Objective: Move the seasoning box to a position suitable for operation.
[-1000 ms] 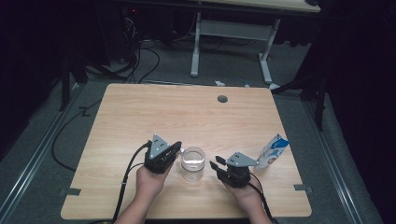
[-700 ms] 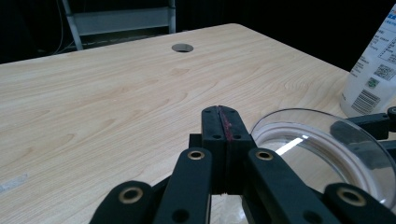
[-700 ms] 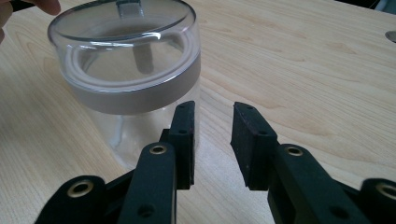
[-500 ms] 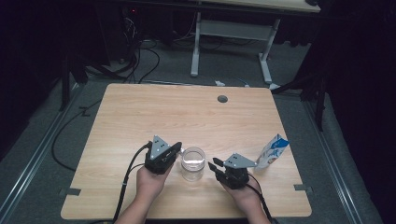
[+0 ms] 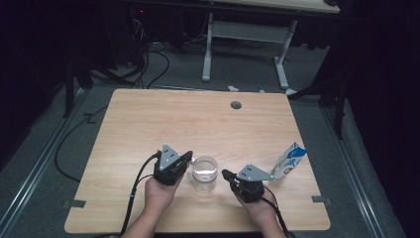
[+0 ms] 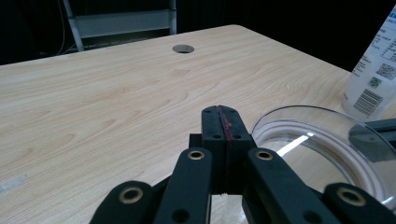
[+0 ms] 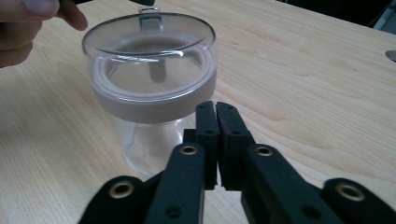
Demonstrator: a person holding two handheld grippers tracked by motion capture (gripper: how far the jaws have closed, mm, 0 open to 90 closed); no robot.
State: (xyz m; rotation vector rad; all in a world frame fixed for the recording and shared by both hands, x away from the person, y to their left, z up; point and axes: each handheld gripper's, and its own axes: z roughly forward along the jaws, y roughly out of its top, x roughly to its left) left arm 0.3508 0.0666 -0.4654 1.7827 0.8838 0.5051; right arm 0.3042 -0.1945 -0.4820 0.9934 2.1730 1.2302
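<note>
We hold the left gripper [image 5: 184, 159] just left of the lidded glass jar [image 5: 204, 173] and the right gripper [image 5: 229, 175] just right of it, both with jaws closed on nothing; the right's have just been closing. We judge this the approach: next, open one gripper to steady the jar. Beyond its right stands a pouch [image 5: 288, 160] on the counter [image 5: 198, 124].

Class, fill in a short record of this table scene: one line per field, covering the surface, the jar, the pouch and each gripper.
Surface: wooden table with a round hole near the far edge
Jar: clear glass jar, upright, lid on, between the two grippers
Pouch: white and blue pouch, standing near the table's right edge
Left gripper: jaws shut, nothing between them, beside the jar
Right gripper: jaws have just closed, nothing between them, pointing at the jar without gripping it
</note>
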